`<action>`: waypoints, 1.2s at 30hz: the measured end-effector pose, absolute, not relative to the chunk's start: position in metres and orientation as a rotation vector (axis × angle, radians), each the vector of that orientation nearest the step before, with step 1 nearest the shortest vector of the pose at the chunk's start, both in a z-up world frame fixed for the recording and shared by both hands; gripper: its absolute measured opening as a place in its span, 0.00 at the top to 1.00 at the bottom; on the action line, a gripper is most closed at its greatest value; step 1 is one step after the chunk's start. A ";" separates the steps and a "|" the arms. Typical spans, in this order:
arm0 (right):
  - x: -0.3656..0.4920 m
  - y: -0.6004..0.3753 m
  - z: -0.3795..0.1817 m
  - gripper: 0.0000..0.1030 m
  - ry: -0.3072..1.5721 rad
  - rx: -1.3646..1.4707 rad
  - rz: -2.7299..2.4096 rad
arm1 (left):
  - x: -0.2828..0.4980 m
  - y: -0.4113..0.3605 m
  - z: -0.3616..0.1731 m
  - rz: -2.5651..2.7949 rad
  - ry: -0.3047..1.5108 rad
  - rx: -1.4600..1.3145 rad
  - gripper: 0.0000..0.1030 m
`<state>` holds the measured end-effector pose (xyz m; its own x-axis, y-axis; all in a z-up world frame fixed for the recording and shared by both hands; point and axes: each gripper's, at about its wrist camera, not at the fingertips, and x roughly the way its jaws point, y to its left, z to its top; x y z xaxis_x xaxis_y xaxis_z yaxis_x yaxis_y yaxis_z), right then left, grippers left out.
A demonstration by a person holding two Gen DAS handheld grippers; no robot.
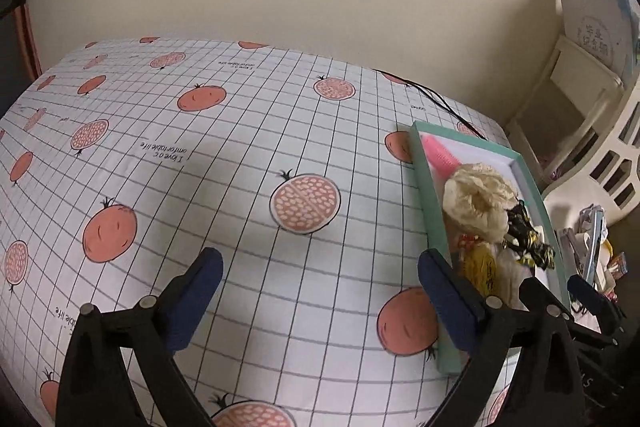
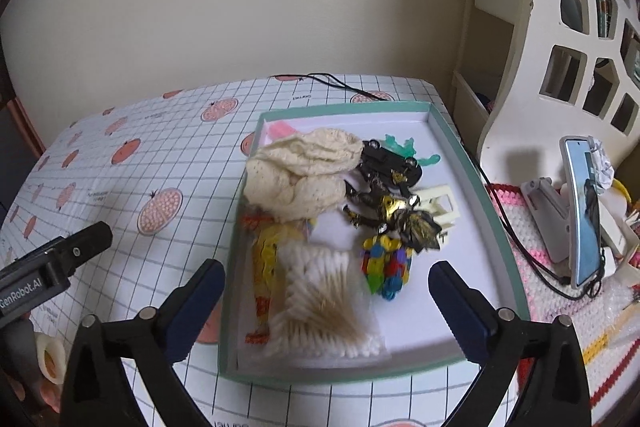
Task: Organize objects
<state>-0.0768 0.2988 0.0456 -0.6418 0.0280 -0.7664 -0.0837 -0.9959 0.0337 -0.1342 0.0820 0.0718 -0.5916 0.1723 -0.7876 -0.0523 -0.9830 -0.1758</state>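
Note:
A shallow teal-rimmed box (image 2: 480,183) lies on the pomegranate-print tablecloth and holds a cream knitted cloth (image 2: 308,171), a bag of cotton swabs (image 2: 320,303), a yellow packet (image 2: 266,255), a colourful brick toy (image 2: 386,263), a black and gold figure (image 2: 400,215), a black toy car (image 2: 390,161) and a pink item (image 2: 280,129). My right gripper (image 2: 326,287) hovers open over the box's near end, empty. My left gripper (image 1: 320,283) is open above the cloth, left of the box (image 1: 426,195), empty. The cream cloth (image 1: 478,201) shows there too.
A white lattice shelf (image 2: 560,39) stands at the right. Beside the box, a phone (image 2: 584,211) on a stand sits on a pink crochet mat (image 2: 536,267) with a black cable. A black cord (image 1: 440,103) crosses the far table corner.

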 end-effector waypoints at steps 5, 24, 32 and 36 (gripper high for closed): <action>-0.061 0.291 0.045 0.00 0.097 -1.308 2.782 | -0.118 0.064 0.069 2.715 -0.199 -1.338 0.05; 0.016 0.248 0.023 0.00 0.080 -1.274 2.805 | -0.039 0.024 0.051 2.786 -0.166 -1.252 0.05; 0.034 0.247 0.015 0.00 0.109 -1.268 2.801 | -0.014 0.017 0.035 2.772 -0.187 -1.270 0.05; 0.042 0.247 0.010 0.00 0.129 -1.269 2.797 | -0.007 0.014 0.025 2.758 -0.182 -1.290 0.05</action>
<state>0.0417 0.2471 0.0096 -0.6573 0.0273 -0.7531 -0.0963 -0.9942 0.0481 -0.0068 0.0143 0.0246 -0.6390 0.1327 -0.7576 -0.0322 -0.9888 -0.1460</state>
